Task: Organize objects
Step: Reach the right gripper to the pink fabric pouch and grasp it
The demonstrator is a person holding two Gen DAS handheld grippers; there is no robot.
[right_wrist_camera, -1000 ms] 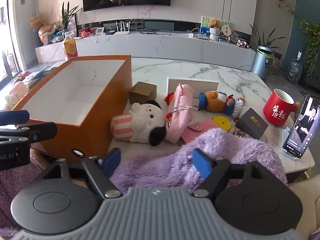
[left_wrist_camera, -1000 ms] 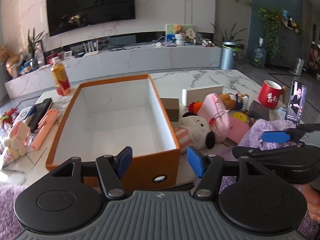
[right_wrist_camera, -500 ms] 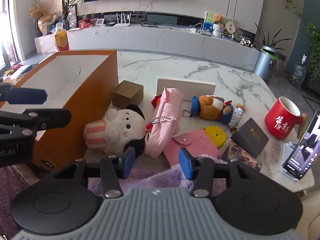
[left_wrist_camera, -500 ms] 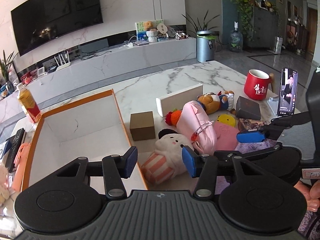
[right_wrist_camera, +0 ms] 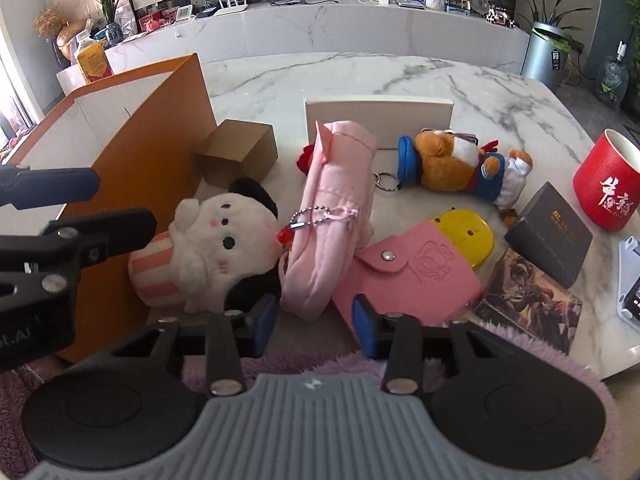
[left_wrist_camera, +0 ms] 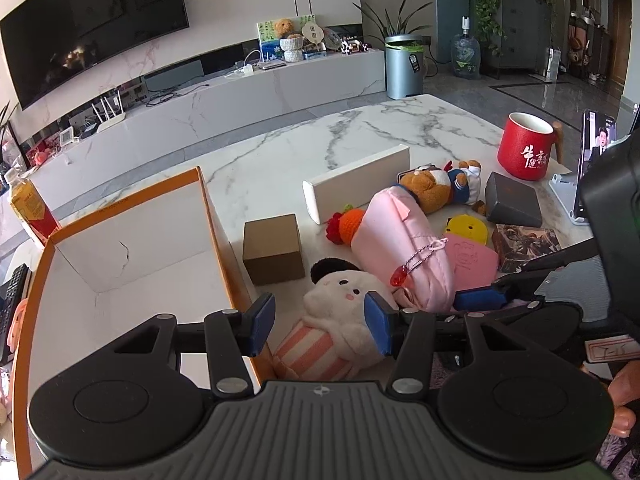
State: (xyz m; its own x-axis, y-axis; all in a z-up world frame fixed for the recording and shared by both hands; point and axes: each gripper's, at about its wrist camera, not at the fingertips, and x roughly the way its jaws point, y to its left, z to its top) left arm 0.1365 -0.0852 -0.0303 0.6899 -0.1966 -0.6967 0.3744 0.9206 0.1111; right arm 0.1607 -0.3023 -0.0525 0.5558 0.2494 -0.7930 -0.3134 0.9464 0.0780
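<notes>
An empty orange box [left_wrist_camera: 120, 264] with a white inside stands at the left of the marble table; it also shows in the right wrist view [right_wrist_camera: 160, 128]. A white plush with a striped pink body [left_wrist_camera: 340, 320] lies beside it. My left gripper [left_wrist_camera: 320, 320] is open just above and around this plush [right_wrist_camera: 216, 248]. A pink pouch [right_wrist_camera: 336, 216] lies to its right. My right gripper [right_wrist_camera: 314, 322] is open at the near end of the pouch, empty. A bear plush [right_wrist_camera: 452, 164] and a pink wallet [right_wrist_camera: 412, 276] lie further right.
A brown cardboard cube [left_wrist_camera: 274, 248], a white flat box [left_wrist_camera: 356, 188], a yellow disc [right_wrist_camera: 468, 236], a dark box [right_wrist_camera: 552, 236], a picture card box [right_wrist_camera: 528, 304], a red mug [right_wrist_camera: 612, 188] and a phone on a stand [left_wrist_camera: 592, 160] crowd the table's right. A juice bottle [left_wrist_camera: 30, 208] stands far left.
Both grippers have moved forward and to the right, away from the orange box toward the toys. The left now hovers at the white plush, the right at the pink pouch. Both stay open.
</notes>
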